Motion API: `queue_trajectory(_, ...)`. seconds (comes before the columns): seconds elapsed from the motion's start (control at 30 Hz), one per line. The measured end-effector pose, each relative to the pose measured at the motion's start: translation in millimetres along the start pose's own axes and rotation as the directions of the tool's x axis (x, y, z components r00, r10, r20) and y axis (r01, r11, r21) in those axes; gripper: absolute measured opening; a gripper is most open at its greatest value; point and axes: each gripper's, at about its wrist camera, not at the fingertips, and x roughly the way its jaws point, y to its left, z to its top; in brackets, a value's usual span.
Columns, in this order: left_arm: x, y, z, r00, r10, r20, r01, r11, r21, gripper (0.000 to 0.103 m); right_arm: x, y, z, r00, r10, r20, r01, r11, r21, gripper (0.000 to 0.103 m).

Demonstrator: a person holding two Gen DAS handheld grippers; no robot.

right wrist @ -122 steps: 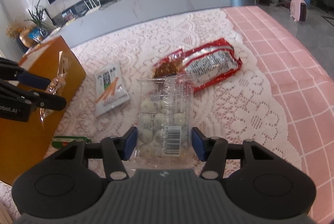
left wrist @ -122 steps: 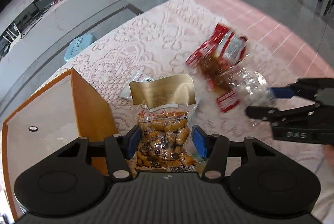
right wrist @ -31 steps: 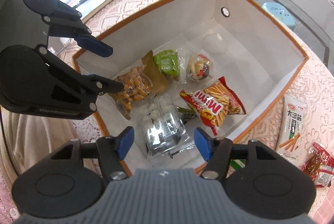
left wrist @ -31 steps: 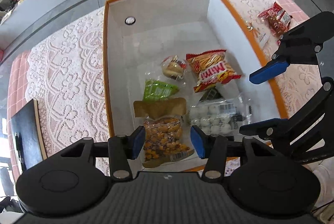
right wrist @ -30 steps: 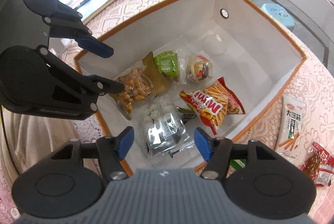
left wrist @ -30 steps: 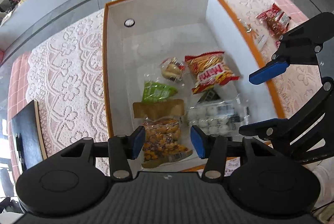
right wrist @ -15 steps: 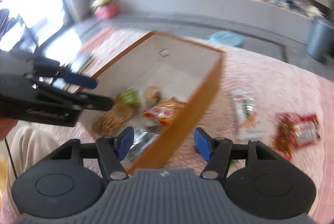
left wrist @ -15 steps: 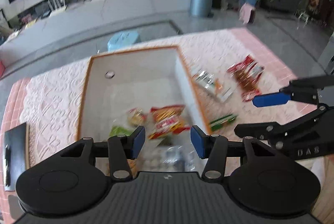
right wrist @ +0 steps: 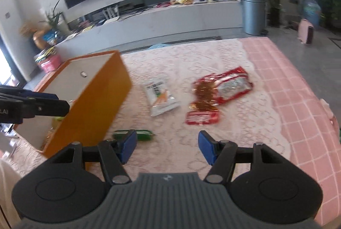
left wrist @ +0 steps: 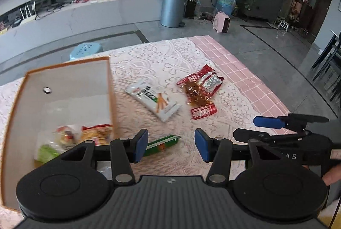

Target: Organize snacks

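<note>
Left wrist view: left gripper [left wrist: 170, 144] is held with fingers spread apart, nothing gripped between the blue pads [left wrist: 141, 144]. A green stick pack [left wrist: 163, 142] is seen just ahead of the left pad, lying flat on the lace tablecloth [left wrist: 149, 58], partly hidden behind that pad. Further ahead of the fingers, a white snack bag [left wrist: 154, 100] and a red snack bag [left wrist: 200, 90] lie side by side, apart from each other. An orange box [left wrist: 111, 88] sits left of the fingers, with a few snacks [left wrist: 85, 133] resting at its near end. The right gripper [left wrist: 270, 128] is visible to the right, fingers also released.

Right wrist view: right gripper [right wrist: 167, 147] is open and empty. The green stick pack [right wrist: 142, 135] is found just beyond the left pad, close to the orange box [right wrist: 96, 101] wall. The white snack bag [right wrist: 161, 99] and red snack bag [right wrist: 221, 88] are ahead of the fingers, well clear of them. The left gripper [right wrist: 42, 102] is seen at the far left, over the box opening. Image is motion-blurred, so package print cannot be read.
</note>
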Motion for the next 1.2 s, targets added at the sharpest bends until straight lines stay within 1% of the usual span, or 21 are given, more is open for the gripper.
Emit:
queue_trajectory(0.07,10,-5,2,1.0,0.0,0.0,0.0,1.0,-0.023,0.073,1,-14,-1,1.0,-0.008,0.019,0.008,1.0,0.021,0.064)
queue_trajectory(0.13,20,-10,4,1.0,0.01,-0.003,-0.011,0.999,-0.051,0.075,8,-22,0,0.999,-0.026,0.039,0.024,0.999,0.045,0.068)
queue_trajectory(0.3,48,-13,17,0.999,0.048,-0.019,-0.05,0.991,-0.127,0.081,33,-36,10,0.997,-0.056,0.046,0.053,0.997,0.063,0.069)
queue_trajectory(0.43,73,-14,26,0.995,0.092,-0.043,-0.098,0.981,-0.17,0.081,63,-41,19,0.998,-0.065,0.022,0.064,0.997,0.043,0.07)
queue_trajectory(0.5,86,-13,29,0.992,0.115,-0.058,-0.123,0.976,-0.181,0.081,78,-42,24,0.997,-0.071,0.01,0.07,0.997,0.033,0.078)
queue_trajectory(0.57,99,-12,32,0.988,0.134,-0.079,-0.147,0.969,-0.198,0.081,94,-44,27,0.997,-0.083,0.005,0.082,0.996,0.019,0.081)
queue_trajectory(0.63,109,-10,34,0.985,0.144,-0.094,-0.162,0.961,-0.223,0.081,110,-45,30,0.995,-0.104,-0.007,0.104,0.995,0.0,0.081)
queue_trajectory(0.73,124,-7,37,0.982,0.154,-0.112,-0.178,0.951,-0.254,0.081,131,-48,33,0.994,-0.108,-0.031,0.108,0.994,-0.007,0.081)
queue_trajectory(0.87,139,-6,39,0.978,0.165,-0.126,-0.193,0.947,-0.258,0.081,155,-49,36,0.993,-0.108,-0.049,0.107,0.994,-0.021,0.081)
queue_trajectory(1.03,163,-1,40,0.97,0.196,-0.144,-0.23,0.934,-0.275,0.083,172,-44,35,0.99,-0.136,-0.031,0.133,0.987,-0.09,0.076)
queue_trajectory(1.07,167,1,40,0.968,0.2,-0.149,-0.236,0.929,-0.284,0.083,174,-43,33,0.989,-0.146,-0.025,0.142,0.984,-0.106,0.073)
queue_trajectory(1.1,171,2,40,0.967,0.202,-0.152,-0.24,0.925,-0.296,0.083,176,-43,30,0.988,-0.154,-0.02,0.15,0.981,-0.123,0.067)
queue_trajectory(1.13,175,3,39,0.967,0.202,-0.154,-0.241,0.92,-0.308,0.083,177,-43,29,0.987,-0.158,-0.023,0.153,0.979,-0.131,0.066)
queue_trajectory(1.2,183,5,40,0.966,0.205,-0.155,-0.246,0.912,-0.329,0.084,176,-47,28,0.99,-0.14,-0.021,0.137,0.984,-0.116,0.058)
